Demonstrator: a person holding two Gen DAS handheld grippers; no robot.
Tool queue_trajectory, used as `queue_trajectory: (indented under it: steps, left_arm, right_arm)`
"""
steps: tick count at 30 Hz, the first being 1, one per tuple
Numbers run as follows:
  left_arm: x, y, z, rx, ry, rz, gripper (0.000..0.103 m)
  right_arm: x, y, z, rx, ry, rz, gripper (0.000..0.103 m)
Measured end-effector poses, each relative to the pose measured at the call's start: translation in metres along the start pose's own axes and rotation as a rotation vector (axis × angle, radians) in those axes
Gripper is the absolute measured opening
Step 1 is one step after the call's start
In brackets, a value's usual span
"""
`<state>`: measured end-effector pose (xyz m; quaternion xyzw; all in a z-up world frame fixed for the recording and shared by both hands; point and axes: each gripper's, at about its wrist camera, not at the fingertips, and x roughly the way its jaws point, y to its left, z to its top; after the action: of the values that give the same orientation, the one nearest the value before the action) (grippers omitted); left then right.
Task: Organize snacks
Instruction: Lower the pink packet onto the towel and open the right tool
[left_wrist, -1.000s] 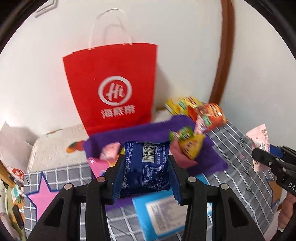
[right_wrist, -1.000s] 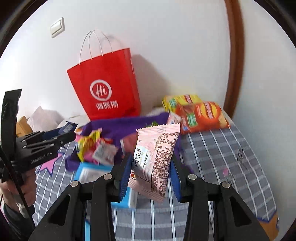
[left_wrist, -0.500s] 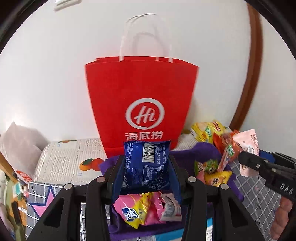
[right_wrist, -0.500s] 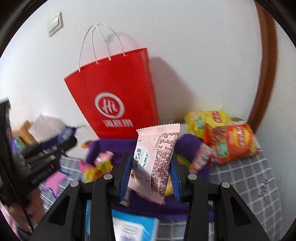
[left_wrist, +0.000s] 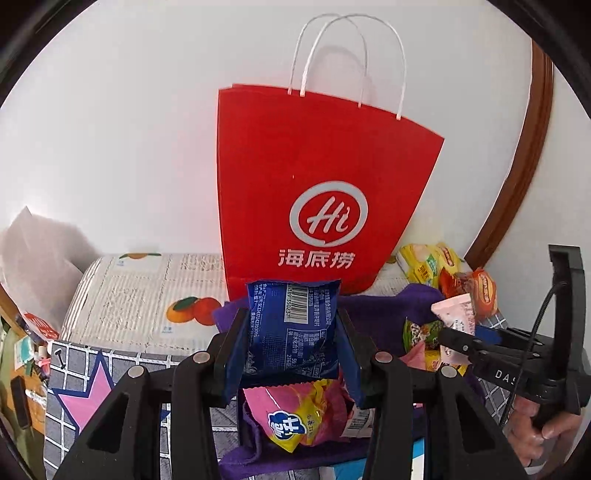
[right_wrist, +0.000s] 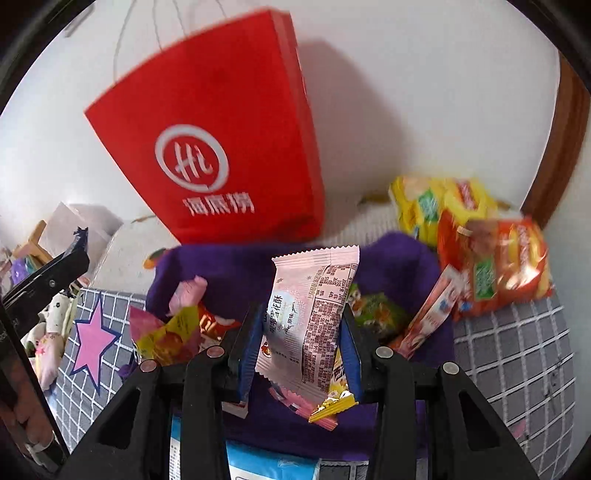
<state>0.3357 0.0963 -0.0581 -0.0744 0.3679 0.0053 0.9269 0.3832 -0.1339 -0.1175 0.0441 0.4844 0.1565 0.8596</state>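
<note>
The left gripper (left_wrist: 291, 347) has its fingers closed on a blue snack packet (left_wrist: 293, 328), held upright in front of the red paper bag (left_wrist: 317, 184). The right gripper (right_wrist: 301, 350) clamps a pink snack packet (right_wrist: 310, 317) above the purple cloth (right_wrist: 229, 266), where loose snacks lie beside orange (right_wrist: 495, 266) and yellow chip bags (right_wrist: 436, 203).

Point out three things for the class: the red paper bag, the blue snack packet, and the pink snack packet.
red paper bag (left_wrist: 317, 177), left wrist view, front panel above the logo.
blue snack packet (left_wrist: 291, 332), left wrist view, printed middle.
pink snack packet (right_wrist: 310, 321), right wrist view, printed middle.
</note>
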Motion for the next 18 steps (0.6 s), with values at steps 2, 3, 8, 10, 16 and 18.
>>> queue_trajectory:
  steps: [2,3,8,10,16,18]
  left_arm:
    - [0.002,0.000,0.000,-0.004,0.008,-0.005,0.042]
    - [0.003,-0.001,-0.001,-0.004,0.013,-0.009,0.042]
    - [0.005,-0.005,-0.003,0.010,0.024,-0.009,0.042]
    - [0.005,-0.008,-0.004,0.016,0.030,-0.014,0.042]
    - [0.007,-0.012,-0.006,0.022,0.049,-0.025,0.042]
    - [0.008,-0.012,-0.006,0.020,0.067,-0.045,0.042]
  right_arm:
    - [0.006,-0.002,-0.002,0.003,0.026,0.017,0.040]
    - [0.009,-0.002,-0.003,0.000,0.032,0.015,0.040]
    - [0.020,-0.002,-0.005,-0.009,0.064,-0.019,0.040]
    - [0.027,-0.001,-0.006,-0.010,0.087,-0.026,0.040]
    - [0.044,0.000,-0.009,-0.026,0.114,-0.126,0.040]
    - [0.047,-0.003,-0.009,-0.026,0.121,-0.165,0.040]
